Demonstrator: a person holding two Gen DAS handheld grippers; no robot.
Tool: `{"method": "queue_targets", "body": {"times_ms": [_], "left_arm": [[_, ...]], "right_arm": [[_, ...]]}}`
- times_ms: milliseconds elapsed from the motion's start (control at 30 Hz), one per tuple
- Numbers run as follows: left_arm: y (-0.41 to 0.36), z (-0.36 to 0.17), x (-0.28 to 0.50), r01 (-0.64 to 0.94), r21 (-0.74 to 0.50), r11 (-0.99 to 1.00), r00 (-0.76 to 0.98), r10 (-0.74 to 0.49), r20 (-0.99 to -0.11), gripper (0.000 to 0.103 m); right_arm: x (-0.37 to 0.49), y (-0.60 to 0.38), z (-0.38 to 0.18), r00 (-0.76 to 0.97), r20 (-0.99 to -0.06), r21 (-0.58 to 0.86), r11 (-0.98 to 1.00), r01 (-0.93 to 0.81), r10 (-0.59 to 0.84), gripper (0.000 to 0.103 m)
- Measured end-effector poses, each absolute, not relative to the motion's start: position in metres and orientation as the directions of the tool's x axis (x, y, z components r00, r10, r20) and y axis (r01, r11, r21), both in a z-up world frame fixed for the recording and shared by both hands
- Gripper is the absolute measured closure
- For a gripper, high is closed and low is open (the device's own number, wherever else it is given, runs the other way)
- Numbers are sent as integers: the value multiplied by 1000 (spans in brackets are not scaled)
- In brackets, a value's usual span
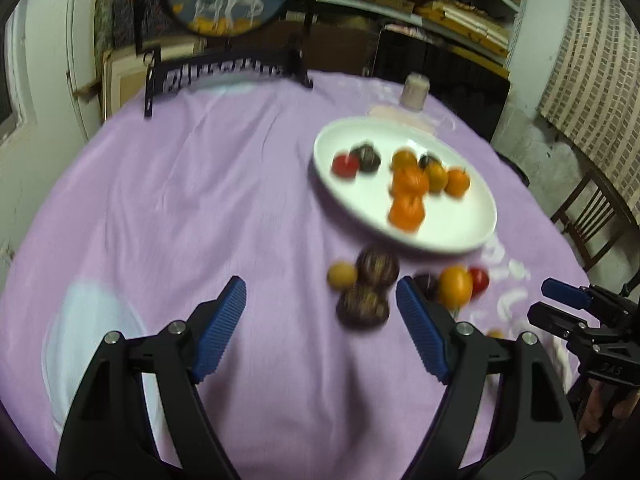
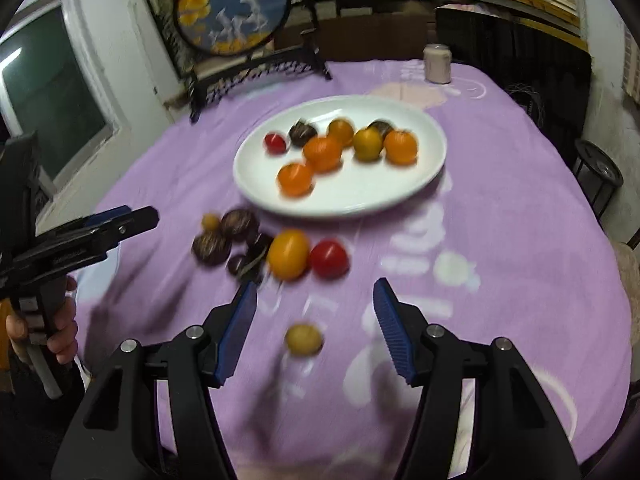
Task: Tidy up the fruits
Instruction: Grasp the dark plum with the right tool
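A white oval plate (image 1: 460,232) (image 2: 420,184) holds several fruits: oranges, yellow ones, dark purple ones and a small red one (image 2: 275,142). Loose fruits lie on the purple cloth in front of it: dark purple fruits (image 1: 362,306) (image 2: 211,248), a small yellow one (image 1: 342,275), a large yellow-orange one (image 1: 455,286) (image 2: 288,254) and a red one (image 2: 329,259). Another small yellow fruit (image 2: 304,339) lies alone. My left gripper (image 1: 320,300) is open and empty, just left of the purple fruits. My right gripper (image 2: 314,304) is open and empty, above the lone yellow fruit.
A round table under a purple cloth (image 1: 200,200) fills both views. A pale cup (image 1: 415,90) (image 2: 438,63) stands behind the plate. A dark stand with a round painted screen (image 2: 232,12) stands at the far edge. A white patch (image 1: 88,344) lies near left.
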State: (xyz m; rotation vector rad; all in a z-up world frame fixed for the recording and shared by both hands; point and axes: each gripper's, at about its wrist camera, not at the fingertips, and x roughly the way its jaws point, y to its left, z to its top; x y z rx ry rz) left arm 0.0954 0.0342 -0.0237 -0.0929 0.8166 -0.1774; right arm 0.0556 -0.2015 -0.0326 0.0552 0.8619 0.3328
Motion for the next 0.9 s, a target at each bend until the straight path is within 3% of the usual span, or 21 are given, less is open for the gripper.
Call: {"method": "queue_targets", "body": {"times_ms": [233,333,567,667,900], "left_arm": [[66,-29,74,56,-189,980,677,-177,-715,24],[78,-27,65,49,-194,980,691,-174,-702,24],[95,-30,54,52,-204,978,694,-182,-697,24],[93,-33,54,58,-195,979,685,-181,-705,24],[71,-38,57,125,-177,976,651,-215,-728,24]], "right_arm": [[47,-150,-43,558,-718,218,895,-389,417,42],[57,-131,-55,545,-744,184,902,-389,387,55],[82,-116,-71,557,-778,117,938,-325,291,58],[97,-113,-82,537,-799,117,945,-305,272,74],[79,-133,-61,557,-758,185,931,-314,338,75]]}}
